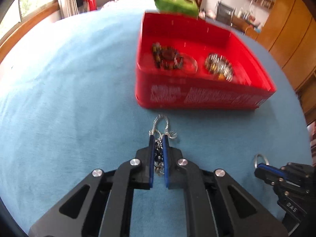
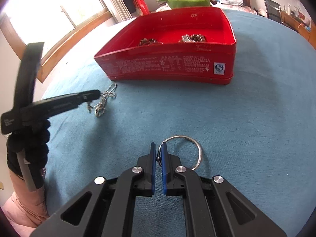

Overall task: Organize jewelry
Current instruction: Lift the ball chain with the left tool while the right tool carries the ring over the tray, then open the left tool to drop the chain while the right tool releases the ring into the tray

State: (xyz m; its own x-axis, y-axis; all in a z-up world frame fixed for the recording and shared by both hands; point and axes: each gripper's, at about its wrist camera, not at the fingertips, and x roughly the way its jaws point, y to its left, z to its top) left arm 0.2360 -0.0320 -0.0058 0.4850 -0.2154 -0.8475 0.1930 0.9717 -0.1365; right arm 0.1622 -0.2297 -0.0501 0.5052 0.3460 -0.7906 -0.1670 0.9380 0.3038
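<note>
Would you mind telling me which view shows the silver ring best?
The right wrist view: the ring fills the foreground, sharp, its full loop visible over the blue cloth, pinched by the right gripper. The left wrist view shows only a small blurred arc at the edge.

Both hand-held grippers angled downward, jaws closed.
Left hand-held gripper [image 1: 158, 138] pinches tight; right hand-held gripper [image 2: 158, 146] clamped too; black-gloved left hand [image 2: 27, 154] grips its handle.
</note>
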